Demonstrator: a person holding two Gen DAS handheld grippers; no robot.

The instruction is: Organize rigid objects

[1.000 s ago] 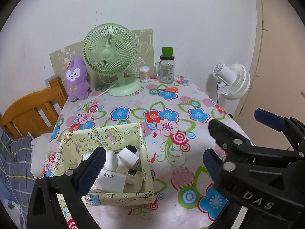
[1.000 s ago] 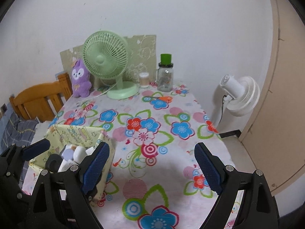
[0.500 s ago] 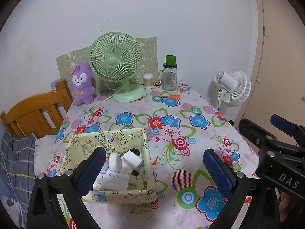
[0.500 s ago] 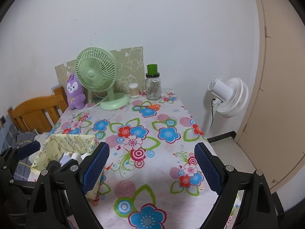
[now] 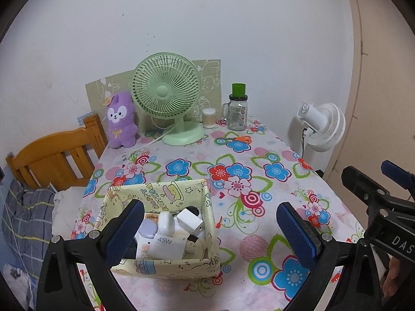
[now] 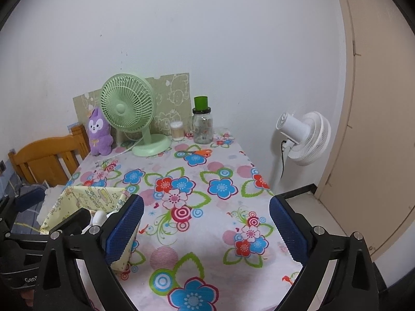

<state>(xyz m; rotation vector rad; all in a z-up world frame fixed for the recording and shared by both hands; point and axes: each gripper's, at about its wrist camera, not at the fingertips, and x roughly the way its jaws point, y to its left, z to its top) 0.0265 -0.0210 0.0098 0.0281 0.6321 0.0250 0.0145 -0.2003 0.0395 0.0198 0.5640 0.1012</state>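
A yellow cartoon-print box [image 5: 160, 194] stands at the near left of the flowered table [image 5: 259, 155]. In it lie a white 45W charger [image 5: 168, 243], a white plug [image 5: 190, 223], a white case [image 5: 166, 223] and a lilac item [image 5: 147, 230]. My left gripper [image 5: 210, 233] is open above the box's near side, with nothing between its pads. My right gripper [image 6: 206, 230] hangs over bare tablecloth to the right of the box [image 6: 88, 194]; its jaws are opening and hold nothing. Each gripper shows in the other's view: the right gripper [image 5: 368, 172], the left gripper [image 6: 52, 207].
Along the back wall stand a green desk fan [image 5: 166, 96], a purple plush [image 5: 120, 119], a swab pot [image 5: 208, 116] and a green-lidded jar [image 5: 237, 114]. Orange scissors [image 5: 241, 139] lie nearby. A wooden chair [image 5: 52, 155] is left, a white floor fan [image 5: 321, 127] right.
Both cameras have drawn back from the table. In the left wrist view the right gripper has slid from centre-right to the far right edge. The right jaws stand slightly wider.
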